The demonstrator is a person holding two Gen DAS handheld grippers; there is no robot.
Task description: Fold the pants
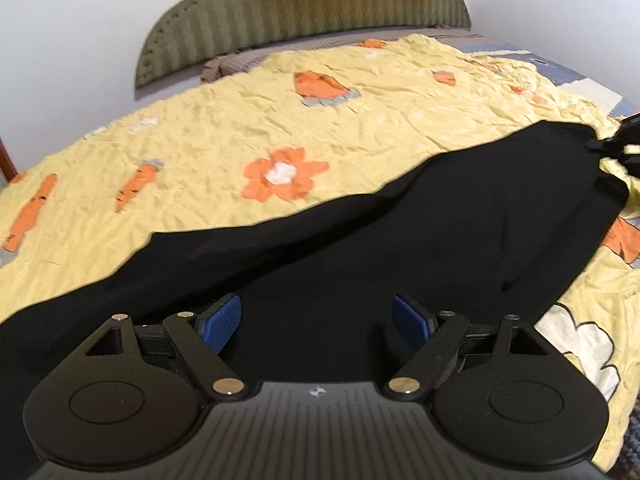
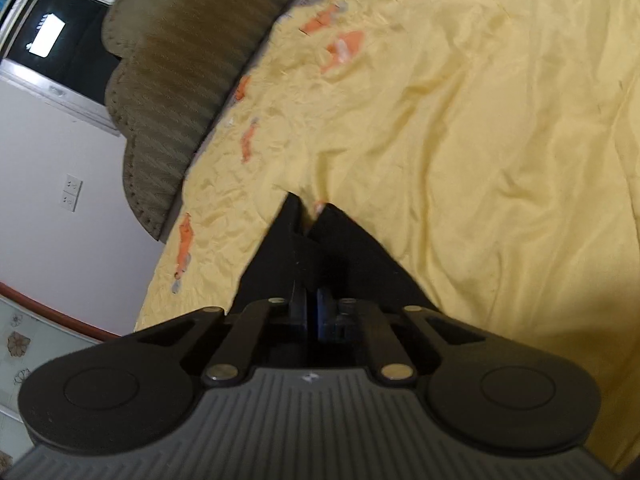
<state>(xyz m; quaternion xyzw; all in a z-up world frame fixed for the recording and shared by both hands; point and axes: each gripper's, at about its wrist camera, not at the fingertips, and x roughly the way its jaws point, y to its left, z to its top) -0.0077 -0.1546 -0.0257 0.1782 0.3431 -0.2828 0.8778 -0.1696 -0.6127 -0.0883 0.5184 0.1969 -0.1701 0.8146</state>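
left gripper point(image 1: 318, 322) is held spread just above the near end of the pants point(image 1: 400, 240); the black length runs away to the far right over the yellow bedspread point(image 1: 200, 136); right gripper point(image 2: 310, 216) is seen pressed together, whether cloth is pinched can't be told.

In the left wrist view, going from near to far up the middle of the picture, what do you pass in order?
Left gripper, jaws open → black pants lying across the bed → yellow bedspread with its orange flower → green padded headboard → white wall.
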